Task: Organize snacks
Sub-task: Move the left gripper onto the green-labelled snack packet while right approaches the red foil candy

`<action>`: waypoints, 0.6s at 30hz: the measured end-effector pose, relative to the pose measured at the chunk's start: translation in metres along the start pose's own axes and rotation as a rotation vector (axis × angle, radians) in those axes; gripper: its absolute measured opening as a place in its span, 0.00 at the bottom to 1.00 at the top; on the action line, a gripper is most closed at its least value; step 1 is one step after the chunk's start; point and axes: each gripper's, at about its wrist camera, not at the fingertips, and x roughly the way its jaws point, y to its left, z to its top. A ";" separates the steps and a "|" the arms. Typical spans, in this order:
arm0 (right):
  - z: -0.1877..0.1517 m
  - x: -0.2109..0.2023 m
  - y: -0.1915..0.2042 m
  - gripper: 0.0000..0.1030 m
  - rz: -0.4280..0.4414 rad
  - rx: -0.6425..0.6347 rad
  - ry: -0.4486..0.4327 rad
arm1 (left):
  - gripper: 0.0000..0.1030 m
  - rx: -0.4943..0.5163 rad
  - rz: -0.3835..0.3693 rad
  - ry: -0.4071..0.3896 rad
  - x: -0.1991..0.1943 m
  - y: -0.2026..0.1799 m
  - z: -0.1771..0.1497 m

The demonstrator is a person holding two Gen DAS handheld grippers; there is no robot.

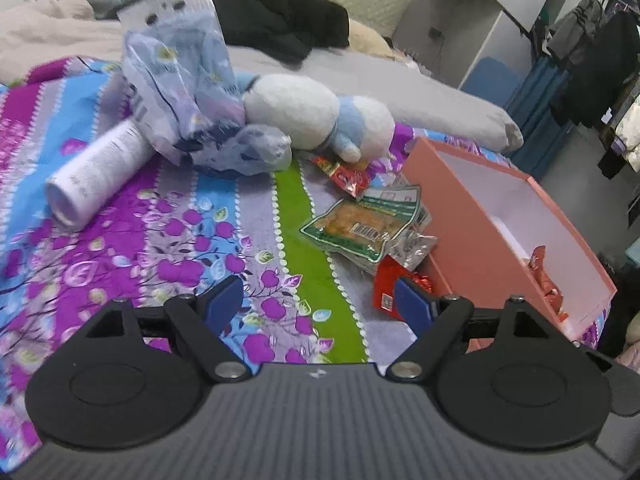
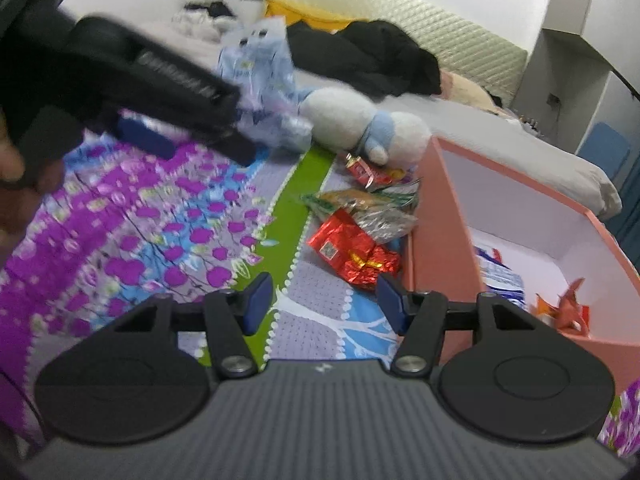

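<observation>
On a bed with a flowered purple and blue bedspread (image 1: 168, 236), the left gripper (image 1: 318, 300) hangs with its blue-padded jaws spread wide and nothing between them. Well ahead of its left finger lies a white cylinder (image 1: 94, 170), and beyond that a crumpled pale blue plastic bag (image 1: 188, 92) leans against a white and blue plush toy (image 1: 316, 116). Ahead of its right finger sits a heap of snack packets: a green-edged packet (image 1: 360, 228) on top, a small red packet (image 1: 348, 176) farther off near the toy, and a red foil packet (image 1: 386, 284) just beyond the right fingertip. To the right of the fingers stands an open pink box (image 1: 472, 236) with a few packets inside. The right gripper (image 2: 326, 304) has its jaws partly open and empty; the red foil packet (image 2: 352, 250) lies just ahead between its fingers, nearer the right one, and the pink box (image 2: 436, 220) is beside its right finger.
</observation>
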 end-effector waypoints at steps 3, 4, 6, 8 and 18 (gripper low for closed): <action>0.000 0.024 0.004 0.58 0.007 -0.036 0.033 | 0.83 0.052 -0.034 0.020 0.027 0.000 0.006; 0.001 0.032 0.005 0.58 0.012 -0.044 0.039 | 0.83 0.069 -0.041 0.027 0.035 0.000 0.008; 0.002 0.046 0.006 0.58 0.011 -0.058 0.044 | 0.83 0.100 -0.084 0.046 0.052 -0.001 0.014; 0.004 0.059 0.007 0.58 0.002 -0.076 0.050 | 0.83 0.118 -0.109 0.062 0.067 -0.002 0.019; 0.010 0.103 0.015 0.57 -0.028 -0.152 0.005 | 0.94 0.164 -0.214 0.155 0.143 -0.004 0.056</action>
